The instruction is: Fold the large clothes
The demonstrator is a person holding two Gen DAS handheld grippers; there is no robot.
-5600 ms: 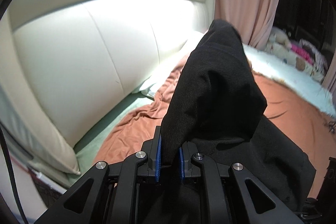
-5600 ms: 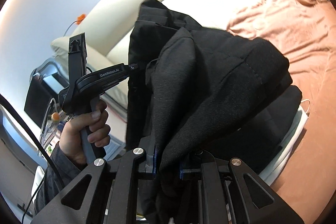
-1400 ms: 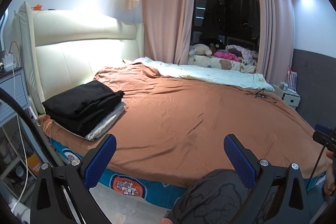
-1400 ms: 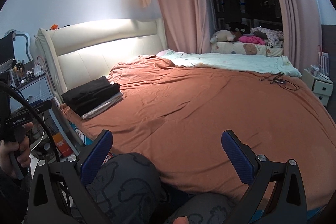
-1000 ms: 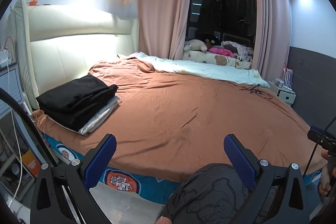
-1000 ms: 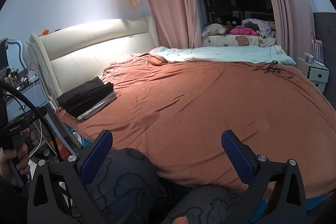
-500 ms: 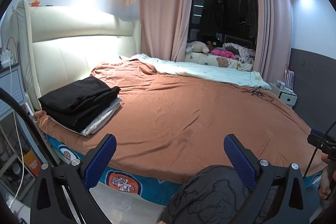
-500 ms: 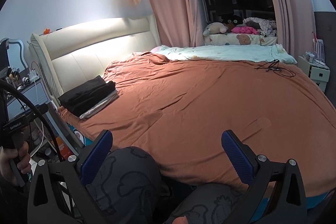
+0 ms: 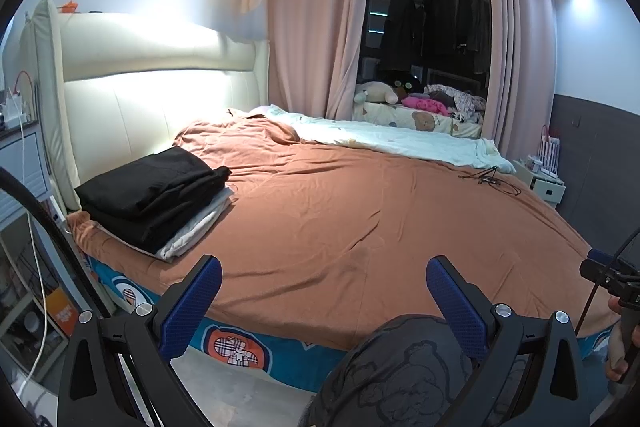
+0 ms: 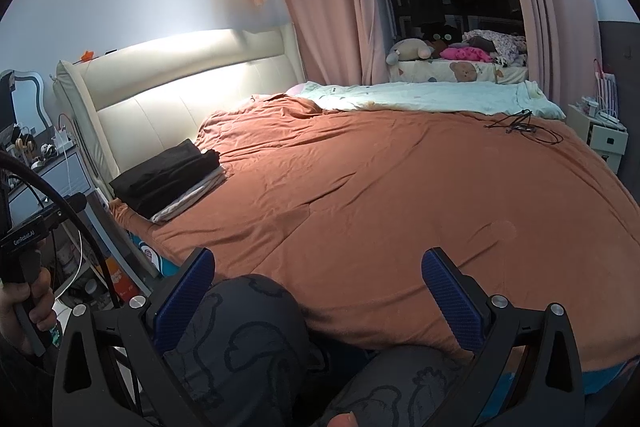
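A folded black garment lies on top of a folded white one, stacked at the near left corner of the bed by the headboard. My left gripper is open and empty, held back from the bed's near edge. My right gripper is also open and empty, above the person's patterned trouser knees. Both grippers are well away from the stack.
The wide bed wears a rust-brown cover, with a pale blanket along its far side and a cable at the far right. A cream headboard, a bedside table, pink curtains and a nightstand surround it.
Some seconds ago both grippers were shut on the black garment, held up over the bed; now it lies folded on the stack and both grippers are open. Over the last second the views only drift slightly.
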